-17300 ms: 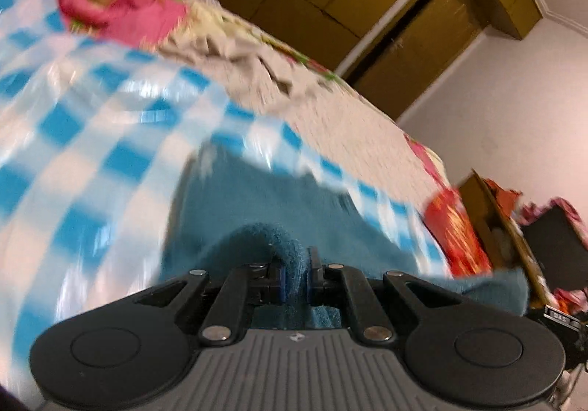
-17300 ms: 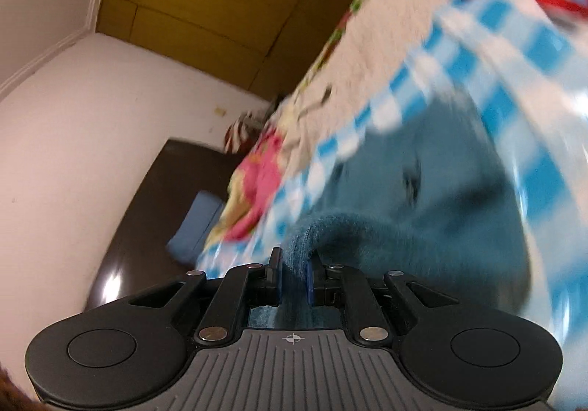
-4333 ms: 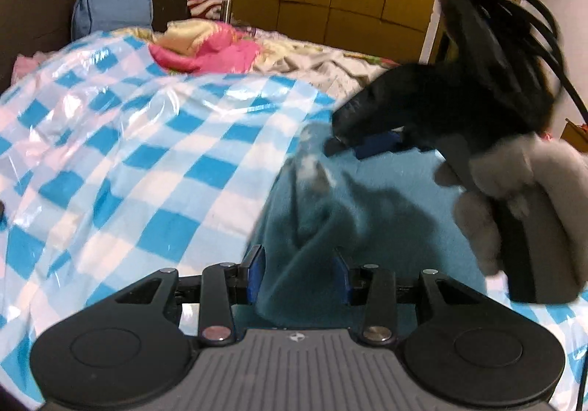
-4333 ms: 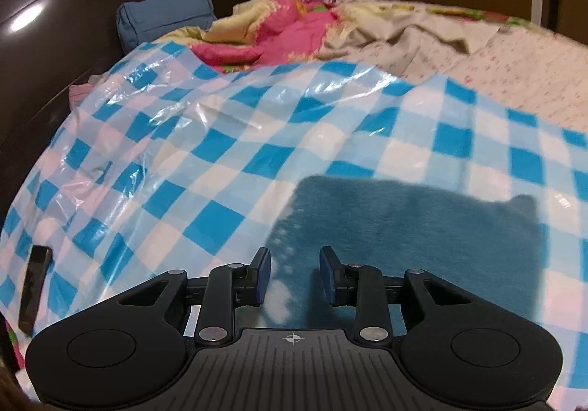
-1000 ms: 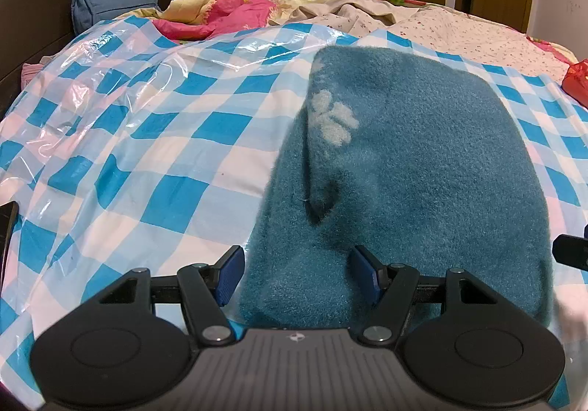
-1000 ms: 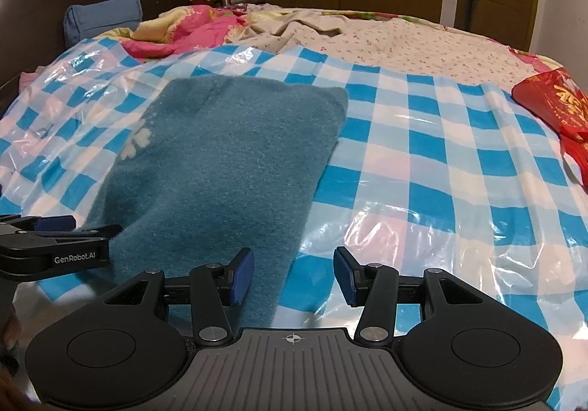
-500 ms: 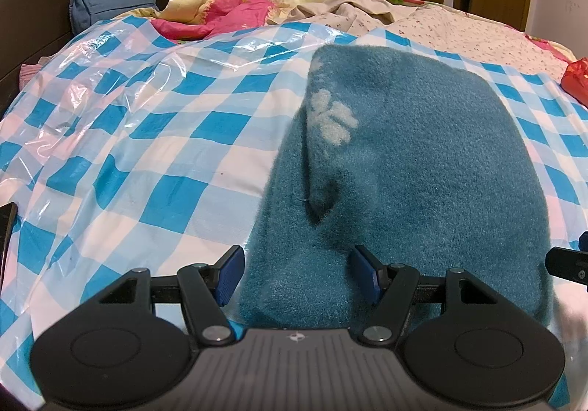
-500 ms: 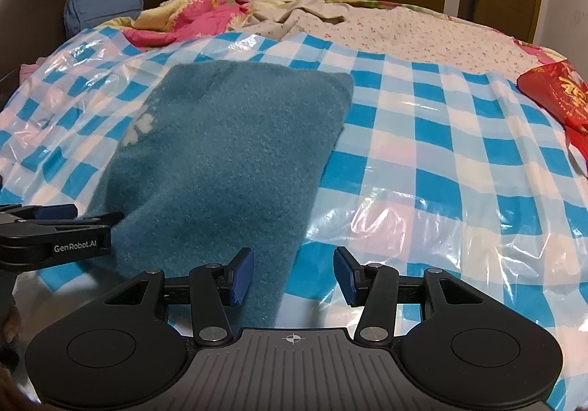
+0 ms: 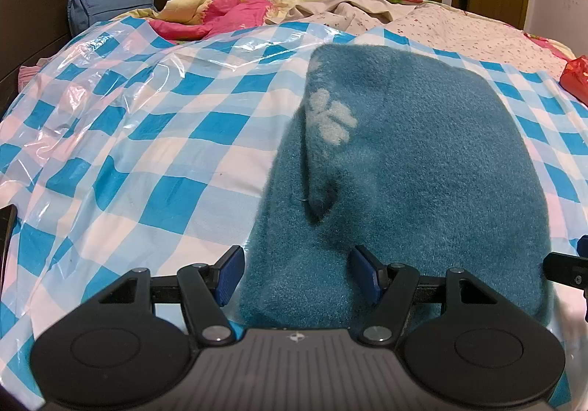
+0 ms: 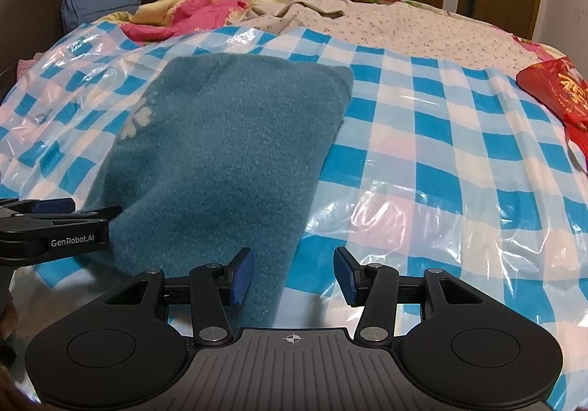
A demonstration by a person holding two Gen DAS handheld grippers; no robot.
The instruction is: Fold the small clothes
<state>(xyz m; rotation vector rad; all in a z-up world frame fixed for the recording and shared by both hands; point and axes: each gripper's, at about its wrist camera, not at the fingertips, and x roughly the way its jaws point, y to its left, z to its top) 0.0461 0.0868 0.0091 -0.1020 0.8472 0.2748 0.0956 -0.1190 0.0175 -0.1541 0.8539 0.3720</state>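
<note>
Folded teal fleece garment [image 9: 422, 154] lying flat on the blue-and-white checked plastic sheet [image 9: 147, 139] over the bed, pale paw print [image 9: 330, 117] showing near its left fold. Left claw [image 9: 297, 275] spread wide, straddling the garment's near left corner, pads not pressing. Right claw [image 10: 294, 277] spread too, hovering over the near right edge, gripping nothing. Red bag [image 10: 558, 95] well off to the right.
</note>
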